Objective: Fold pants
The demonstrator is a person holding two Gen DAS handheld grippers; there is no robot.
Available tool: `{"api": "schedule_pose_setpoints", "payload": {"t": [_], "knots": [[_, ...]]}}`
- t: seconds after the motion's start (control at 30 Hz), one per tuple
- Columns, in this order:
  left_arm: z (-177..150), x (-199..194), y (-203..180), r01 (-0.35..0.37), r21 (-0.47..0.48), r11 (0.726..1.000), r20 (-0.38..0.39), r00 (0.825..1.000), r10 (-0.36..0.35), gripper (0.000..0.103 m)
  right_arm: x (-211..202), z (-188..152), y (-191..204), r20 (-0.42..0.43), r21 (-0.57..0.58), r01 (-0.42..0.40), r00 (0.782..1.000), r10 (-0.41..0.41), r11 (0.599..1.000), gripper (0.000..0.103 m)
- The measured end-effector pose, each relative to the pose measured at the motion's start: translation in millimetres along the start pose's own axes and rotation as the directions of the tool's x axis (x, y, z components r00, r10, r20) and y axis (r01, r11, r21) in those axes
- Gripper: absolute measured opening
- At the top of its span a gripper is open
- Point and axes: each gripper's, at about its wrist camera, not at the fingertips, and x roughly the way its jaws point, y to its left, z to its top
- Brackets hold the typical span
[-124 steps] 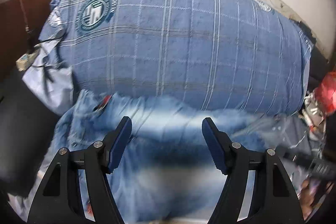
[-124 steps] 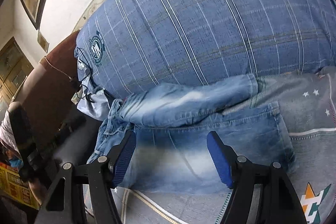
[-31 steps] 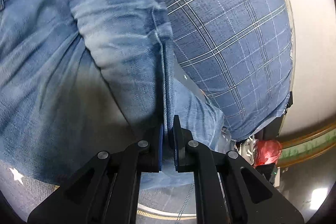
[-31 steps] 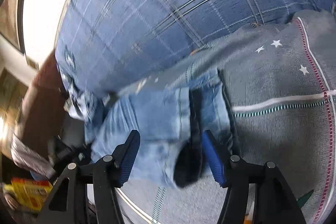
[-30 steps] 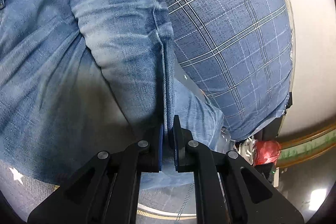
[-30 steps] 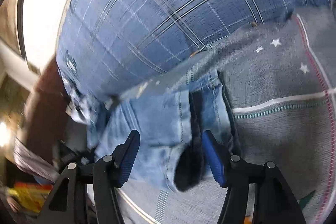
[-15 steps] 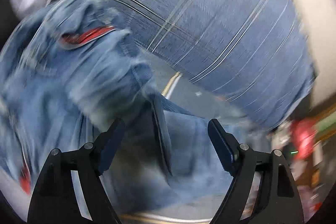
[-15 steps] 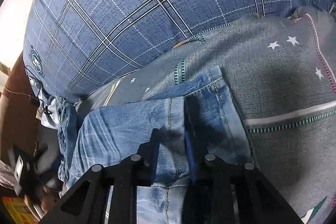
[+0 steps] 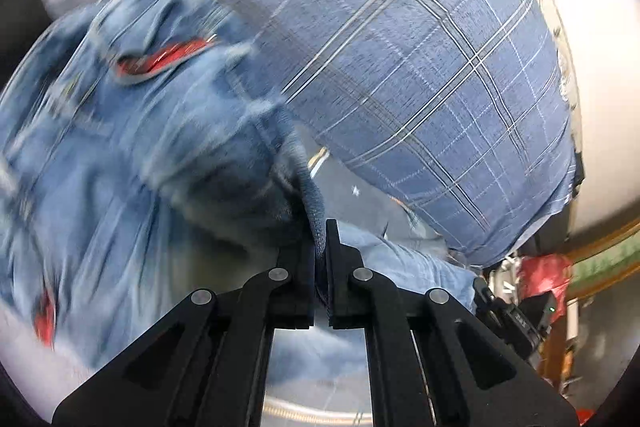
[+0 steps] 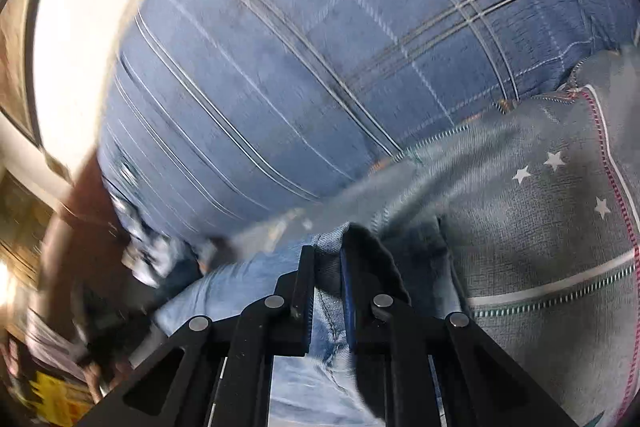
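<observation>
Light blue denim pants (image 9: 132, 163) lie on a grey bedspread, blurred by motion in the left wrist view. Their red-lined pocket (image 9: 160, 61) shows at upper left. My left gripper (image 9: 319, 233) is shut on a seam edge of the pants, which stands up between the fingers. My right gripper (image 10: 326, 255) is shut on the hem end of a pant leg (image 10: 324, 307), lifted off the bedspread (image 10: 540, 227). The rest of the pants trails away to the lower left in the right wrist view.
A large blue plaid pillow (image 9: 400, 67) fills the back, also in the right wrist view (image 10: 320, 67). A white wall (image 10: 88, 27) is behind it. A brown headboard (image 10: 76, 235) is at left. Red clutter (image 9: 540, 275) lies past the bed's right edge.
Half a second ago my left gripper was open over the pants; now it is shut on the seam edge. My right gripper stays shut on the hem and has lifted it; both views are blurred.
</observation>
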Motion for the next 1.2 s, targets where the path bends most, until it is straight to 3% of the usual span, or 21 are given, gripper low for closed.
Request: {"api": "schedule_pose_setpoints", "payload": {"t": [0.07, 0.1, 0.17, 0.3, 0.37, 0.5, 0.77, 1.03, 1.07, 1.1, 1.2], "knots": [[-28, -6, 23, 0.033, -0.016, 0.999, 0.027, 0.999, -0.033, 0.002, 2, -4, -7, -0.04, 0.011, -0.009, 0.999, 0.009, 1.0, 0.021], [-39, -5, 32, 0.028, -0.023, 0.999, 0.021, 0.999, -0.028, 0.002, 8, -11, -15, -0.1, 0.033, -0.008, 0.995, 0.011, 0.999, 0.028], [-59, 3, 53, 0.006, -0.084, 0.996, -0.042, 0.999, -0.01, 0.002, 18, -28, -25, -0.195, 0.078, -0.027, 0.98, 0.042, 0.997, 0.03], [-65, 4, 68, 0.013, -0.121, 0.993, -0.053, 0.998, -0.02, 0.002, 17, -59, -19, -0.29, 0.012, 0.037, 0.957, -0.031, 0.999, 0.037], [-65, -3, 69, 0.038, -0.12, 0.992, -0.041, 0.998, -0.043, 0.002, 12, -71, -23, -0.298, 0.017, 0.068, 0.953, -0.06, 0.998, 0.038], [-70, -4, 67, 0.003, -0.079, 0.997, -0.041, 0.999, -0.006, 0.002, 6, -84, -37, -0.305, 0.029, 0.146, 0.943, -0.13, 0.989, 0.038], [-66, 5, 83, 0.006, -0.168, 0.986, -0.084, 0.996, -0.021, 0.003, -1, -102, -36, -0.345, 0.001, 0.124, 0.932, -0.116, 0.992, 0.038], [-68, 16, 66, -0.076, -0.048, 0.996, -0.055, 0.996, 0.073, 0.003, -3, -111, -28, -0.37, -0.032, 0.127, 0.92, -0.129, 0.991, 0.039], [-69, 14, 60, -0.092, -0.014, 0.996, -0.036, 0.995, 0.091, 0.003, -2, -113, -23, -0.368, -0.062, 0.137, 0.917, -0.151, 0.989, 0.037], [-71, 11, 54, -0.095, 0.009, 0.995, -0.016, 0.995, 0.095, 0.003, -2, -116, -15, -0.358, -0.12, 0.167, 0.912, -0.2, 0.979, 0.025], [-69, -11, 47, -0.008, 0.018, 1.0, 0.031, 0.999, 0.007, 0.003, -14, -119, 0, -0.31, -0.201, 0.214, 0.912, -0.269, 0.956, 0.004]]}}
